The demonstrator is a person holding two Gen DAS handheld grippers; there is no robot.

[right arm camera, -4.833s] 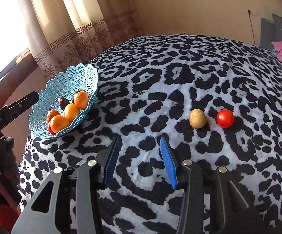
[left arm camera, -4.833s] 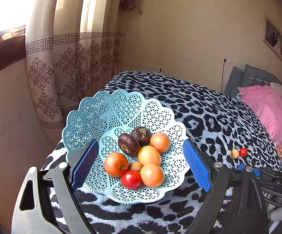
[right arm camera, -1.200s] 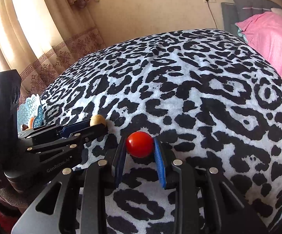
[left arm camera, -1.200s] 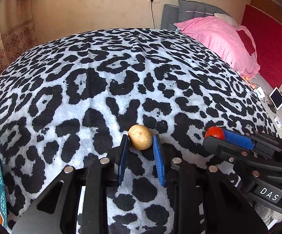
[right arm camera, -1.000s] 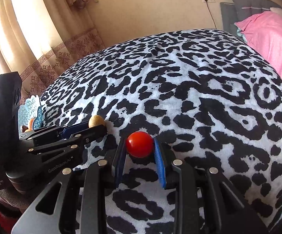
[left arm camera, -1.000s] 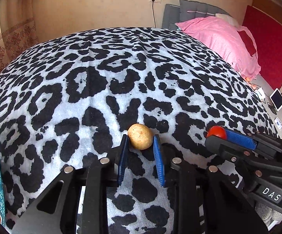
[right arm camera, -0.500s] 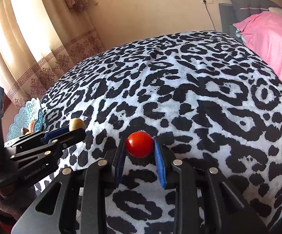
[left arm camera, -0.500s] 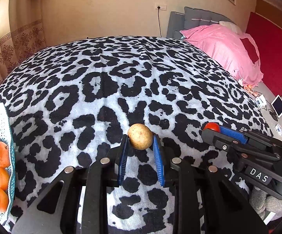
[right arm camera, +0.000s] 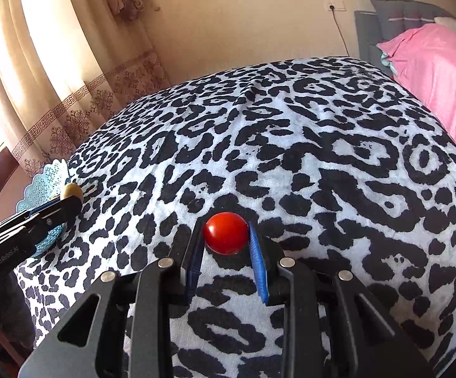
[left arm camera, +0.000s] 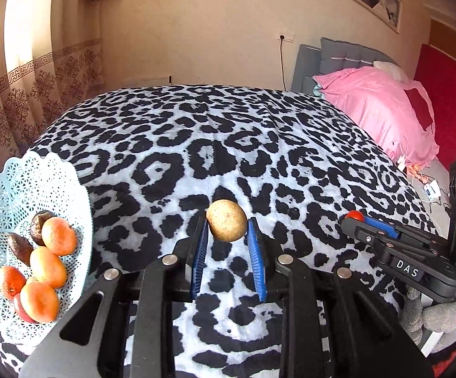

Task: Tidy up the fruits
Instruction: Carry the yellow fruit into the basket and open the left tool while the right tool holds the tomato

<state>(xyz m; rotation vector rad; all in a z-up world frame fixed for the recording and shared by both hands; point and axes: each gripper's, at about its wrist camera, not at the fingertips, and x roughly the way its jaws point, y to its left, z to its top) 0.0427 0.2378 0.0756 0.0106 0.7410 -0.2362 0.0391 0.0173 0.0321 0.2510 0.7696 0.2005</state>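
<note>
My left gripper (left arm camera: 227,231) is shut on a tan round fruit (left arm camera: 226,224), held above the leopard-print bed cover. My right gripper (right arm camera: 226,234) is shut on a red tomato (right arm camera: 225,232), also lifted off the cover. A light blue lattice basket (left arm camera: 6,186) sits at the bed's left edge with several oranges (left arm camera: 58,235), dark fruits and a red one inside. In the right wrist view the left gripper (right arm camera: 67,197) shows at far left with the tan fruit (right arm camera: 73,190) in front of the basket (right arm camera: 40,186). The right gripper (left arm camera: 355,219) shows at right in the left wrist view.
The leopard-print cover (left arm camera: 228,145) spans the bed. A pink pillow (left arm camera: 376,107) and grey headboard (left arm camera: 338,60) lie at the far right. Patterned curtains (right arm camera: 70,94) hang at the left. Cables and small devices (left arm camera: 429,187) lie beyond the bed's right edge.
Both grippers closed on their fruits and lifted them. The left gripper has swung left, so the basket has come into its view. The right gripper has risen slightly.
</note>
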